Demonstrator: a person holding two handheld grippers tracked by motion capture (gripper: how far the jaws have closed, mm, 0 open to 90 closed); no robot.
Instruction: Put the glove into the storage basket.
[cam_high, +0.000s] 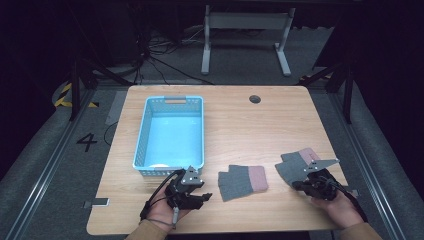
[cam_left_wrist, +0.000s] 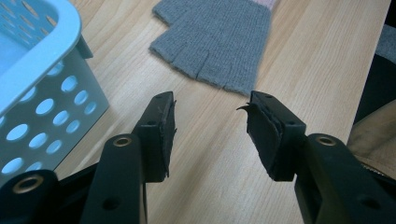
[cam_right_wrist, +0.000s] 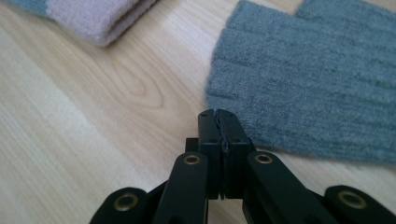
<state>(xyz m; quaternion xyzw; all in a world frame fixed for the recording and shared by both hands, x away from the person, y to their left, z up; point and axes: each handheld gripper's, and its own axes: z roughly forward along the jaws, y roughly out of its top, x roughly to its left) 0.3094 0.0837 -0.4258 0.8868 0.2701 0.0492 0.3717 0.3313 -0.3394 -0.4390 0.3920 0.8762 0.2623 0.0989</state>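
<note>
L hand-held gripper (cam_left_wrist: 210, 135) agape, glove (cam_left_wrist: 219, 42) just ahead, untouched.

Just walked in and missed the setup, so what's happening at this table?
A person sits at a wooden table with tongs in each hand. The left tongs are open, holding nothing, and point at a grey fingerless glove with a pink cuff lying flat near the front edge. The right tongs are shut on nothing, their tips on the bare wood at the edge of a second, similar glove. A light blue perforated basket sits to the left. Neither glove has been picked up.
</note>
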